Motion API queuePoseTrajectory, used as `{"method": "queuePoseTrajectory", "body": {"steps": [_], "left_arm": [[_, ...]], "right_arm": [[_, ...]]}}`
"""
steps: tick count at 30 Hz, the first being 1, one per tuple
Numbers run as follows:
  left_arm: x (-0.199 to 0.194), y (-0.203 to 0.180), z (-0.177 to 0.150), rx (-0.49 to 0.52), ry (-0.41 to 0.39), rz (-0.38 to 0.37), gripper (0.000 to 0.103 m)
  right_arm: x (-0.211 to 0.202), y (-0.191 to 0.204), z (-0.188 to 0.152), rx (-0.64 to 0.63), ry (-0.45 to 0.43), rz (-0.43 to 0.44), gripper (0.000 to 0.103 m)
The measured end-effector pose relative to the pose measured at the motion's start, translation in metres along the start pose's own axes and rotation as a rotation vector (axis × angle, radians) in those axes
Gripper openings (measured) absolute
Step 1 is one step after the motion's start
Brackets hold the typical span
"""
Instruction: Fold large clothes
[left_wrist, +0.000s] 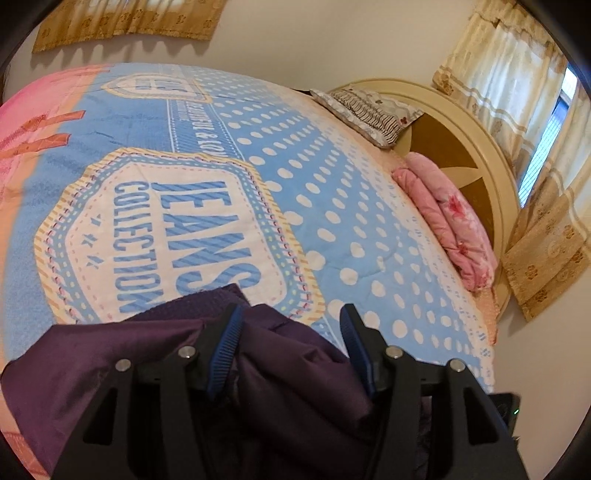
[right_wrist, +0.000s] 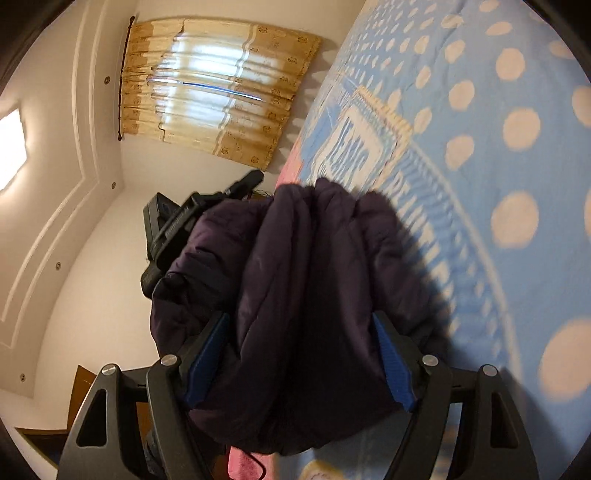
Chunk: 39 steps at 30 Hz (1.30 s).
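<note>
purple fabric of a large padded garment (left_wrist: 295, 362) is seen bunched between the spread fingers of the left gripper (left_wrist: 291, 350), whose blue pads (left_wrist: 225, 350) stand apart; whether the cloth is pinched cannot be told. the garment (right_wrist: 306, 295) is likewise draped between the wide-set fingers of the right gripper (right_wrist: 303, 354), with a firm hold not confirmed. the bundle is held over a blue polka-dot bedspread (left_wrist: 314, 192) printed "jeans collection". a folded pink blanket (left_wrist: 450, 221) and a patterned pillow (left_wrist: 369, 110) are laid near the cream headboard (left_wrist: 491, 158), and tan curtains (right_wrist: 218, 96) are hung across the window
</note>
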<state>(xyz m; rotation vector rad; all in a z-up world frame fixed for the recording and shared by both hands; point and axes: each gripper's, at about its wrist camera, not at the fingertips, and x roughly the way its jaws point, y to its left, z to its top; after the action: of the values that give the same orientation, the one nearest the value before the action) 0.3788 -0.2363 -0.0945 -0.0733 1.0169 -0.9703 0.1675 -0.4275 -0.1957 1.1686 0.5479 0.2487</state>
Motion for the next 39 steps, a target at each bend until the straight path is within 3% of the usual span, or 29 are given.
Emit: {"method": "queuePoseTrajectory", "body": {"steps": [4, 8, 11, 15, 18, 21, 24, 28, 31, 35, 37, 39], "left_arm": [[-0.017, -0.009, -0.008, 0.061, 0.018, -0.007, 0.059], [-0.011, -0.022, -0.017, 0.095, 0.030, -0.001, 0.060], [0.007, -0.049, -0.025, 0.145, 0.038, 0.040, 0.060], [0.039, -0.088, -0.030, 0.219, 0.021, 0.179, 0.063], [0.057, -0.094, -0.032, 0.239, 0.006, 0.249, 0.066], [0.058, -0.082, -0.030, 0.210, 0.025, 0.236, 0.066], [0.051, -0.067, -0.025, 0.156, 0.026, 0.186, 0.066], [0.043, -0.069, -0.026, 0.154, 0.012, 0.184, 0.067], [0.034, -0.071, -0.023, 0.159, 0.003, 0.182, 0.068], [-0.011, -0.065, -0.017, 0.113, -0.076, 0.190, 0.091], [-0.044, -0.062, -0.025, 0.135, -0.136, 0.204, 0.094], [-0.073, -0.055, -0.041, 0.138, -0.204, 0.242, 0.103]], "right_arm": [[0.011, 0.033, -0.044, -0.040, 0.047, -0.014, 0.078], [-0.001, 0.041, -0.072, -0.042, 0.035, -0.051, 0.078], [-0.026, 0.030, -0.072, -0.061, 0.027, -0.149, 0.078], [-0.084, 0.038, -0.055, -0.150, -0.170, -0.310, 0.078], [-0.097, 0.070, -0.042, -0.275, -0.262, -0.330, 0.078], [-0.067, 0.110, -0.040, -0.462, -0.217, -0.321, 0.076], [-0.028, 0.127, -0.043, -0.559, -0.111, -0.254, 0.058], [0.007, 0.122, -0.051, -0.619, -0.022, -0.335, 0.055], [0.008, 0.096, -0.045, -0.529, 0.007, -0.388, 0.047], [0.004, 0.091, -0.043, -0.545, 0.004, -0.401, 0.047], [0.005, 0.090, -0.042, -0.549, 0.005, -0.402, 0.047], [0.004, 0.090, -0.041, -0.556, 0.011, -0.404, 0.047]]}}
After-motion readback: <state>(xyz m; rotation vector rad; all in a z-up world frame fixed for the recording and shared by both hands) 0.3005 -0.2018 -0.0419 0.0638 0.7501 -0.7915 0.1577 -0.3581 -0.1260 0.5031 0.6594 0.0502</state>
